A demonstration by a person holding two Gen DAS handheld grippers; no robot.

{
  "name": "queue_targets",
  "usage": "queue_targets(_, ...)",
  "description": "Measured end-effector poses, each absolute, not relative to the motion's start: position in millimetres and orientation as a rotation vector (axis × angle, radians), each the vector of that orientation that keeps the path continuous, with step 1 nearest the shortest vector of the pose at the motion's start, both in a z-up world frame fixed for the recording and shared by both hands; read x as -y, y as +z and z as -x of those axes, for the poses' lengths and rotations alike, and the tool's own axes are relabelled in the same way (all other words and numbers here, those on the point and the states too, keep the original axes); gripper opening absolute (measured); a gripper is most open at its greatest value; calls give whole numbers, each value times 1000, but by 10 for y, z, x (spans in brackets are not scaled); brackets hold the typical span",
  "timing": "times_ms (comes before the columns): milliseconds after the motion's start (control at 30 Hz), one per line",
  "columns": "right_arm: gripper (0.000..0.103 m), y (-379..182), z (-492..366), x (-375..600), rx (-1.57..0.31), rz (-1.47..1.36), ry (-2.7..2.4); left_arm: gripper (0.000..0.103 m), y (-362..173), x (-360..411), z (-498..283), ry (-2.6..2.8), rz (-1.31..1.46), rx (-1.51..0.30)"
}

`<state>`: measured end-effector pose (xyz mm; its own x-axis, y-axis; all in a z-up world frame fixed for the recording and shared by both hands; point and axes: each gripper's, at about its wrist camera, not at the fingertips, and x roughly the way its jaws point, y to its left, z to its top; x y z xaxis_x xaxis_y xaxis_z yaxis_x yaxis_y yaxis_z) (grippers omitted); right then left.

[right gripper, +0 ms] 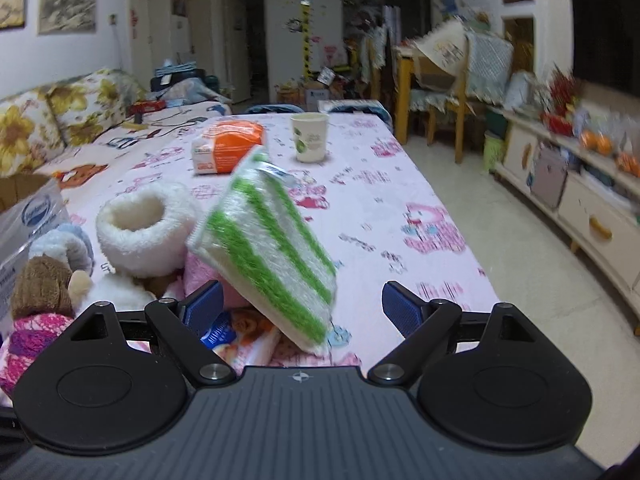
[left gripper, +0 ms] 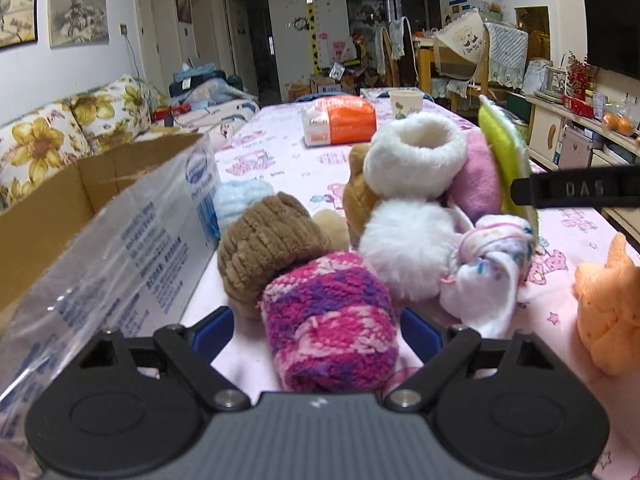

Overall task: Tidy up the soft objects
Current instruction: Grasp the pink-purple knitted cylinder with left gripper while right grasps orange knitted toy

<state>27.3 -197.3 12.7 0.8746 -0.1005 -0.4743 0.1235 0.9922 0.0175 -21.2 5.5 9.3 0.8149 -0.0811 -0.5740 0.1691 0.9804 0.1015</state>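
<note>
The pink knitted sock roll (left gripper: 330,320) lies on the table between the blue fingers (left gripper: 212,330) of the left gripper (left gripper: 316,332) — fingers apart, flanking it, not yet visibly pressing. The pickup step looks in hand; next they must clamp the roll, then lift toward the cardboard box (left gripper: 80,200) left of the fingers. The right gripper (right gripper: 302,306) stands open — a green striped sponge (right gripper: 268,256) tilts between its fingers, untouched.
</note>
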Motion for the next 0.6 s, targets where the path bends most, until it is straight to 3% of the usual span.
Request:
queue_targets(233,103,211,-313,1901,-512,6,-85,80,39,-61,92,-163,-121,-660)
queue_targets(600,103,258,114,2550,-652,-305,-2,60,67,-34,167,-195,-107,-639)
